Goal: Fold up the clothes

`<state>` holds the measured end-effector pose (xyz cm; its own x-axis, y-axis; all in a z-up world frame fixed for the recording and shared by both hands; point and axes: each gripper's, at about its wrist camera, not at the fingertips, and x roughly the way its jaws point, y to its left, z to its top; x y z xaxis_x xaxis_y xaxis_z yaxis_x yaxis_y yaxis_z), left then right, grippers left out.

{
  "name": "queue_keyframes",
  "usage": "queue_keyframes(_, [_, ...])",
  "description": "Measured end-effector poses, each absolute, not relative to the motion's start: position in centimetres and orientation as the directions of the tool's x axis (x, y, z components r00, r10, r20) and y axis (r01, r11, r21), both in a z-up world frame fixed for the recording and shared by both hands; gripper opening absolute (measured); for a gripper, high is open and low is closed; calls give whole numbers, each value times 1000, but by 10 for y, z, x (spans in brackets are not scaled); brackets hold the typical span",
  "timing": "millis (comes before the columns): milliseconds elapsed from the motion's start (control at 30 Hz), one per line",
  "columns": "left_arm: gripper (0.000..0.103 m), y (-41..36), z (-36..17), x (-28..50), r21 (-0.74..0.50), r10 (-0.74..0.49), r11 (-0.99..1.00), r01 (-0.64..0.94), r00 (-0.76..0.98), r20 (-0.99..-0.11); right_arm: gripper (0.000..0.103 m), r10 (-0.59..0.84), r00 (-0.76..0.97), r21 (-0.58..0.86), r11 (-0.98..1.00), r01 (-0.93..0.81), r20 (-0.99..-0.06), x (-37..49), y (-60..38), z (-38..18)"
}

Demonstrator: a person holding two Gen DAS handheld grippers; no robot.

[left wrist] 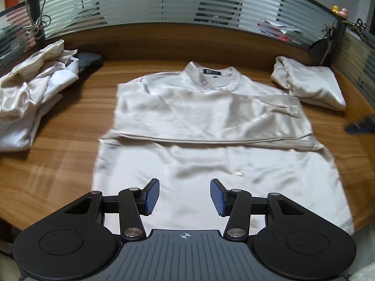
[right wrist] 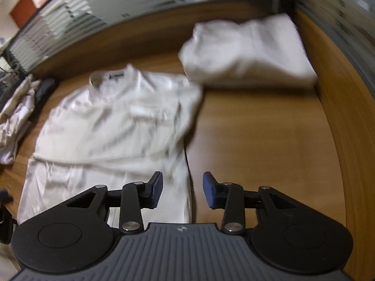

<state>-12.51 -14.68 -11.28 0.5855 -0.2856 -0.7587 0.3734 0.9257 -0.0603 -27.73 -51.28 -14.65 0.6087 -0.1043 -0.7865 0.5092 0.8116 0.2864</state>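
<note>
Cream shirt (left wrist: 211, 126) lies flat on the wooden table (left wrist: 70, 145), sleeves folded across its chest; dark neck label (left wrist: 212, 72) carries pale writing too small to read. Left gripper (left wrist: 185, 195) hangs over the lower body panel, jaws apart, nothing between them; right gripper (right wrist: 182, 188) hangs over the shirt's right edge, jaws apart, empty; folded garment (right wrist: 248, 51) lies beyond.

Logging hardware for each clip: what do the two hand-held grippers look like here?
The left hand-held gripper and right hand-held gripper match: black linkage arms with silver pivot pins, blue pads on the fingers, round black discs at each side, and a grey ribbed base bearing a small crosshair mark.
</note>
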Motion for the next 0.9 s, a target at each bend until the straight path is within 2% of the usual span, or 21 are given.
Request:
queue_keyframes(167, [51, -186, -115, -174, -65, -199, 973, 222, 659, -726, 43, -11, 699, 349, 860, 371, -715, -217, -566, -158])
queue_keyframes(300, [51, -220, -120, -214, -78, -110, 994, 77, 673, -731, 43, 171, 728, 416, 894, 168, -663, -174, -602, -166])
queue_keyframes(433, [51, -252, -120, -251, -92, -69, 996, 1, 668, -741, 42, 317, 631, 352, 933, -74, -708, -129, -614, -167])
queue_keyframes(533, [52, -274, -121, -271, -60, -41, 998, -7, 661, -750, 32, 341, 558, 209, 935, -287, -757, -107, -604, -164])
queue_keyframes(600, [52, -285, -123, -282, -61, -34, 998, -19, 652, -757, 31, 376, 495, 118, 872, -476, -783, -103, -591, -164])
queue_keyframes(700, [52, -301, -130, -293, -62, -33, 998, -23, 638, -770, 31, 410, 313, 45, 664, -747, -857, -118, -561, -170])
queue_keyframes(900, [52, -324, -156, -305, -115, -49, 990, -81, 569, -821, 31, 476, 102, 67, 325, -943, -873, -166, -519, -177])
